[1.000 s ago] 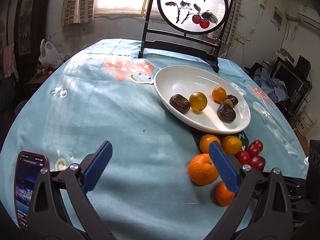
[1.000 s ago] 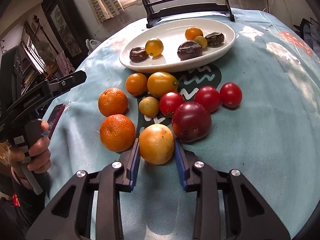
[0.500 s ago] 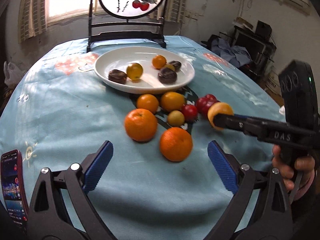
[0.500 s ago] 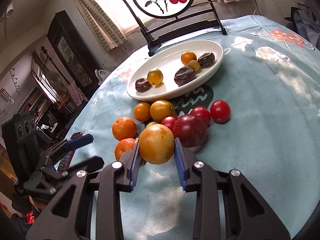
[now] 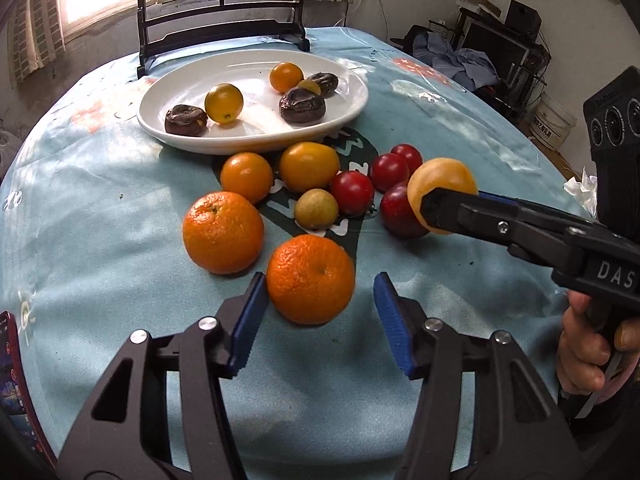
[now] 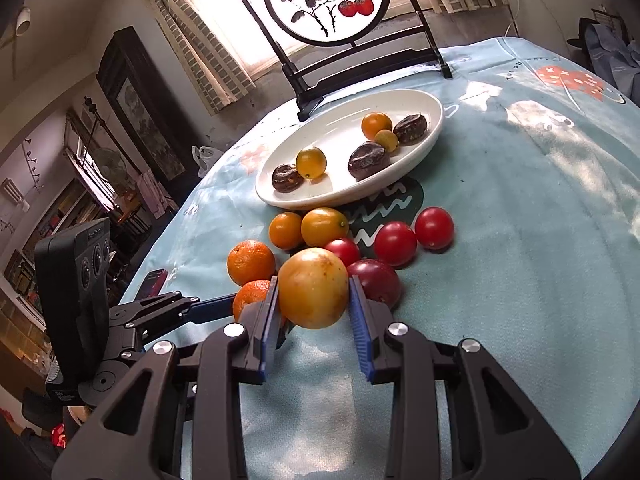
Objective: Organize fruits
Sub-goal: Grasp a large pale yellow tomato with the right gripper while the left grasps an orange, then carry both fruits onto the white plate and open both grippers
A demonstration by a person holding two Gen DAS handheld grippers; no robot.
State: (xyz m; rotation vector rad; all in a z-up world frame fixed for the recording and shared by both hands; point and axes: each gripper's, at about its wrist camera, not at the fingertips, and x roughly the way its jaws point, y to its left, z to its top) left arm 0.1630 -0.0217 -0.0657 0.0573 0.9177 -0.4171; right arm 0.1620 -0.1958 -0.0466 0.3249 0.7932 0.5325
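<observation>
My right gripper [image 6: 314, 304] is shut on a yellow-orange round fruit [image 6: 313, 287] and holds it above the cloth; the fruit also shows in the left wrist view [image 5: 442, 184]. My left gripper [image 5: 320, 320] is open, its blue pads on either side of a mandarin [image 5: 310, 278] that lies on the cloth. A white oval plate [image 5: 352, 100] holds several small fruits, dark and yellow-orange. In front of the plate lie another mandarin [image 5: 223, 232], orange and red small fruits, and a dark red plum [image 5: 398, 212].
A black-framed round painted screen [image 6: 326, 0] stands behind the plate. A phone [image 5: 16, 392] lies at the table's near left edge. The table has a light blue cloth [image 6: 540, 240]. Room clutter sits beyond the far right edge.
My left gripper has moved forward to the near mandarin and its jaws have narrowed around it. My right gripper has lifted the yellow-orange fruit higher off the cloth.
</observation>
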